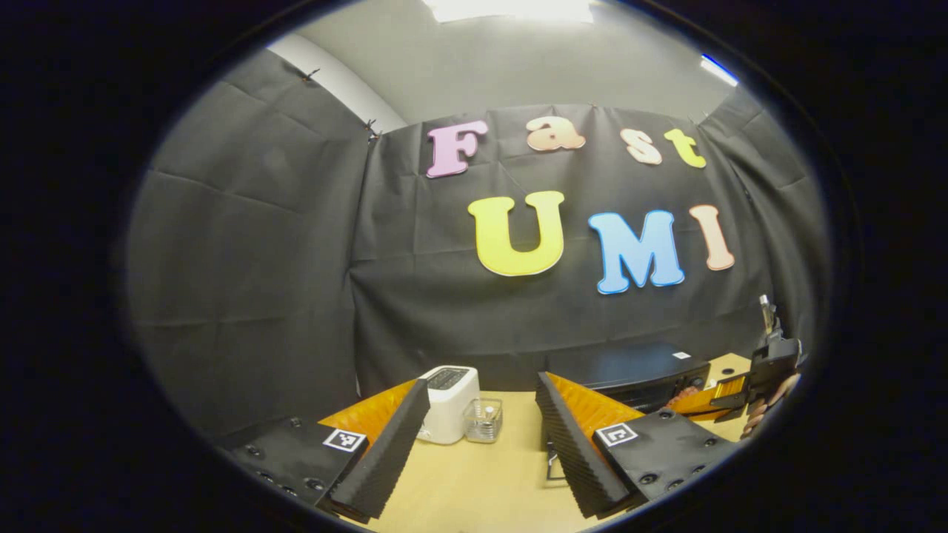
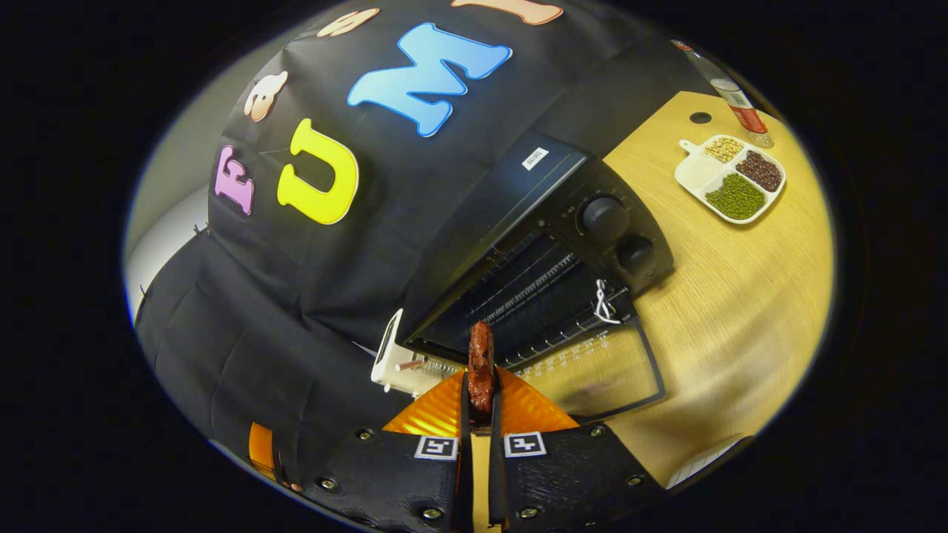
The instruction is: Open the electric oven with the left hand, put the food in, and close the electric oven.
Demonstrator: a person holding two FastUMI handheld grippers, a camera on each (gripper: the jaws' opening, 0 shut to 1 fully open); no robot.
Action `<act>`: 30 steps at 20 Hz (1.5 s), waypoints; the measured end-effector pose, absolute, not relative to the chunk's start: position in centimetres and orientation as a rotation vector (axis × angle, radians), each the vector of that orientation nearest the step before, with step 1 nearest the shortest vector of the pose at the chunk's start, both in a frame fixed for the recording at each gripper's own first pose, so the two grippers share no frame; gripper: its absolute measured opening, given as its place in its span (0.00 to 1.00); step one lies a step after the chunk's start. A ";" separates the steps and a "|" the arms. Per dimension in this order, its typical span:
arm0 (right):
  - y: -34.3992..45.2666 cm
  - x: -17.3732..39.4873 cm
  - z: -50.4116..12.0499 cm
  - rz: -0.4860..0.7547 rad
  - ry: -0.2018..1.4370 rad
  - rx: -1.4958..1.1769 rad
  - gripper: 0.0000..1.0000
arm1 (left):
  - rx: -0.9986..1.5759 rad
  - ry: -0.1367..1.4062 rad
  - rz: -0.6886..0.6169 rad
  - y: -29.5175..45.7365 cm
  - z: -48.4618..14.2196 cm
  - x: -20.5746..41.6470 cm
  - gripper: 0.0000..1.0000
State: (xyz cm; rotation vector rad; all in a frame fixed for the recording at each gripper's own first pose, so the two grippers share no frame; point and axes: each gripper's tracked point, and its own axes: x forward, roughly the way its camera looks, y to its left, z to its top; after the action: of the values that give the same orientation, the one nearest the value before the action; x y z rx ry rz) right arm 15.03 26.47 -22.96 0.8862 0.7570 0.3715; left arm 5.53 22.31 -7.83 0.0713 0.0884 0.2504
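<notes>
The right hand-held gripper [image 2: 481, 414] pinches the reddish piece of food [image 2: 481, 364] before the electric oven [image 2: 548, 244], whose door [image 2: 592, 370] lies open, while the left hand-held gripper [image 1: 481, 444] waits spread above the bench [image 1: 474, 481].

In the right gripper view, the electric oven [image 2: 533, 244] stands on the table [image 2: 740, 296] against the booth wall, door [image 2: 592, 370] down, a toaster [image 2: 392, 355] beside it, a divided dish [image 2: 729, 178] well apart.

left gripper view: level, toward wall | right gripper view: tilted, near oven [image 2: 533, 252] | shared: oven
</notes>
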 end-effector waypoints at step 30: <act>26.8 24.8 -30.2 0.097 0.581 0.690 0.91 | 0.138 0.242 0.257 28.2 -13.1 8.0 0.97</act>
State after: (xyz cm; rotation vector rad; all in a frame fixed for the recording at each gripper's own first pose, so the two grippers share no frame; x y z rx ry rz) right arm 24.82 26.78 -30.25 0.6899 0.5805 0.0974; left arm 8.02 28.18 -13.11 0.1377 0.2416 0.2573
